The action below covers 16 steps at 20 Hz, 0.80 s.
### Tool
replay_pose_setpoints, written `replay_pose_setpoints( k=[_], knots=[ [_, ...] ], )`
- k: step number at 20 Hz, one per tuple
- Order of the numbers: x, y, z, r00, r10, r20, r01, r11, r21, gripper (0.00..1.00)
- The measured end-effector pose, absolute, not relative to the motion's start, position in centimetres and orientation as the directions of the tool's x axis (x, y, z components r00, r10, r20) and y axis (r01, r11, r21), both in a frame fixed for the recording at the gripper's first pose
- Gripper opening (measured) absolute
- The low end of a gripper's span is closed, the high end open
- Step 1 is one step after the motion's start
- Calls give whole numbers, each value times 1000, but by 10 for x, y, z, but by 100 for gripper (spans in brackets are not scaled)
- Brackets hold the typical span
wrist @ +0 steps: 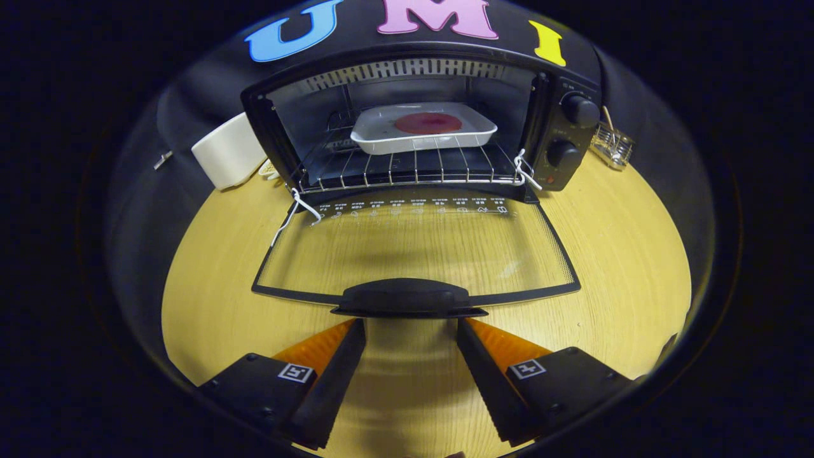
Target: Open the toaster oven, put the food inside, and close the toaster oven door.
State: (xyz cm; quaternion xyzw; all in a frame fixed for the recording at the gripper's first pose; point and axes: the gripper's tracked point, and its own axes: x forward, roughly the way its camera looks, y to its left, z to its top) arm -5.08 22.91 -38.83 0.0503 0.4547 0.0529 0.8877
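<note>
A: Where do the jaws stand?

B: The gripper (pixel 411 356) sits at six o'clock over the wooden desk (pixel 623 254); its jaws are spread apart and hold nothing; bare desk shows between them; just ahead of them is the dark handle (pixel 407 298) of the toaster oven door (pixel 416 245), not touched.

A: And the door?

B: Folded fully down toward the jaws, flat over the desk; its glass shows the wood grain through it; open desk lies at three and nine o'clock of it.

A: What is inside?

B: At twelve o'clock the toaster oven (pixel 420 124) is open; on its wire rack (pixel 407 166) rests a white tray (pixel 423 130); in the tray lies a flat round reddish piece of food (pixel 428 123); two knobs (pixel 579 109) sit on the oven's panel at two o'clock; a white box (pixel 229 151) stands just beside the oven at ten o'clock.
</note>
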Motion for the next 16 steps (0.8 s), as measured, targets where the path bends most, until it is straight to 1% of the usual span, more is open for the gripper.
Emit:
replay_pose_setpoints(
  k=[4, 12, 16],
  knots=[
    [-51, 228, -377, 605, 136, -785, -37, 989, 143, 96],
    [-63, 230, -323, 704, 169, -690, -88, 985, 151, 96],
    [-58, 228, -305, 730, 174, -661, -69, 981, 182, 96]
  ],
)
